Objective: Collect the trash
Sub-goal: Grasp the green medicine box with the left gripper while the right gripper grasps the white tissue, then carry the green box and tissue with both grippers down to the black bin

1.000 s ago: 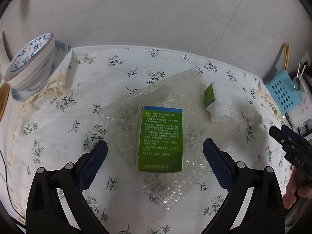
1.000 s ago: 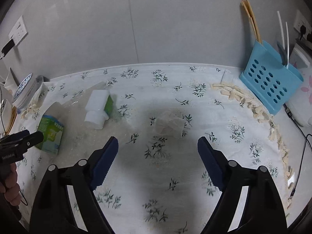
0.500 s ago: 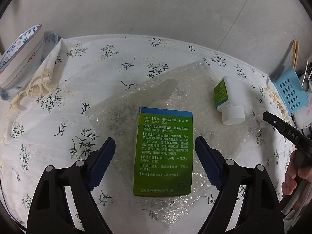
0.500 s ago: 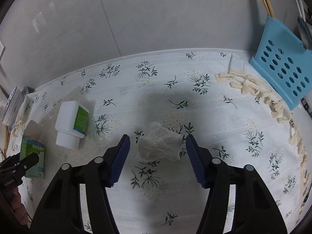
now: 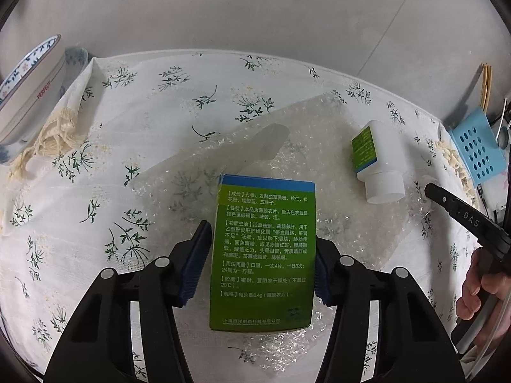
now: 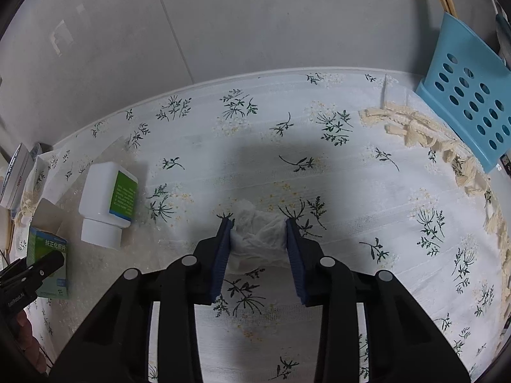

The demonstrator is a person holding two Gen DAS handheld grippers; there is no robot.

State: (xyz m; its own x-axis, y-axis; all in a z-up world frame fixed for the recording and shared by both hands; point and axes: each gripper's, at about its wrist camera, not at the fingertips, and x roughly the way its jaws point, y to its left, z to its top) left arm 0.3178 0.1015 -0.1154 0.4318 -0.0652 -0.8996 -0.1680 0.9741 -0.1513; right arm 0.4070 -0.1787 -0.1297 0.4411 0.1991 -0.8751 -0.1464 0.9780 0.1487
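A green and blue medicine box (image 5: 263, 252) lies on a sheet of bubble wrap (image 5: 319, 146) on the flowered tablecloth. My left gripper (image 5: 262, 245) has its blue pads against both long sides of the box, shut on it. A white bottle with a green label (image 5: 377, 162) lies on its side to the right. A crumpled white tissue (image 6: 258, 233) lies mid-table. My right gripper (image 6: 258, 223) is shut on the tissue, pads pressing both sides. The box (image 6: 48, 261) and the bottle (image 6: 107, 204) also show at the left of the right wrist view.
Stacked blue-patterned bowls (image 5: 28, 92) stand at the far left table edge. A blue perforated holder (image 6: 469, 105) with chopsticks stands at the far right. The cloth's cream lace fringe (image 6: 431, 140) lies bunched near it. A grey wall runs behind the table.
Both grippers moved forward and down and closed: the left onto the medicine box, the right onto the tissue. Earlier both were wide open above the table.
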